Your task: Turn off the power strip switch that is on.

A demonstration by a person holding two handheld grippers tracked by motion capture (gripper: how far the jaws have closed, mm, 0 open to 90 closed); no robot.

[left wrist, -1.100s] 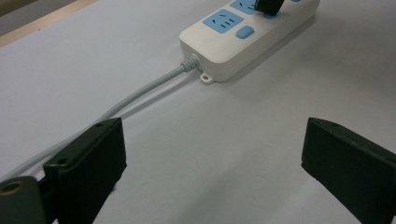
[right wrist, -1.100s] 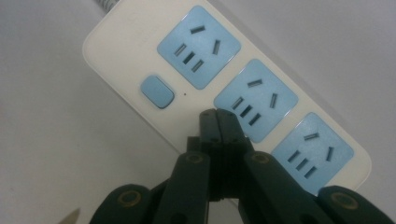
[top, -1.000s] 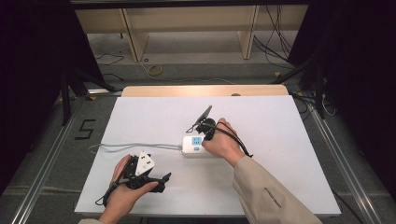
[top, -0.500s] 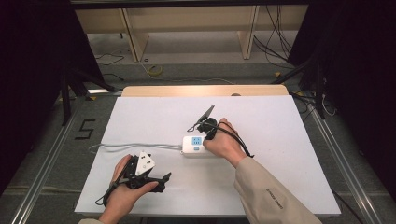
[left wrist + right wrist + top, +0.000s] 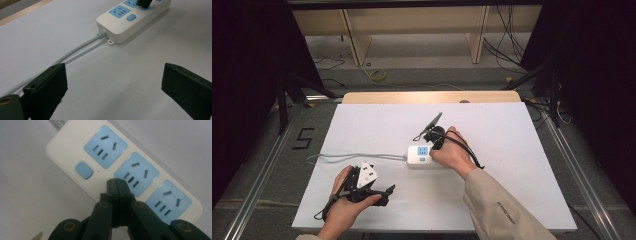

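A white power strip (image 5: 418,156) with three blue sockets and a blue switch (image 5: 84,170) lies mid-table. Its grey cable (image 5: 352,156) runs off to the left. My right gripper (image 5: 432,145) points down at the strip. Its jaws are shut with nothing between them, tips (image 5: 116,181) over the strip's edge by the middle socket (image 5: 136,174). Whether they touch it I cannot tell. My left gripper (image 5: 387,195) lies low near the front left, aimed toward the strip (image 5: 132,17). Its jaws (image 5: 113,82) stand wide open and empty, and the cable (image 5: 75,51) passes by the left one.
The white tabletop (image 5: 522,150) has a wooden strip (image 5: 432,96) along its far edge. Metal rails (image 5: 569,160) run along both sides. On the floor beyond are loose cables (image 5: 377,75) and shelf legs. A "5" mark (image 5: 302,139) lies at the left.
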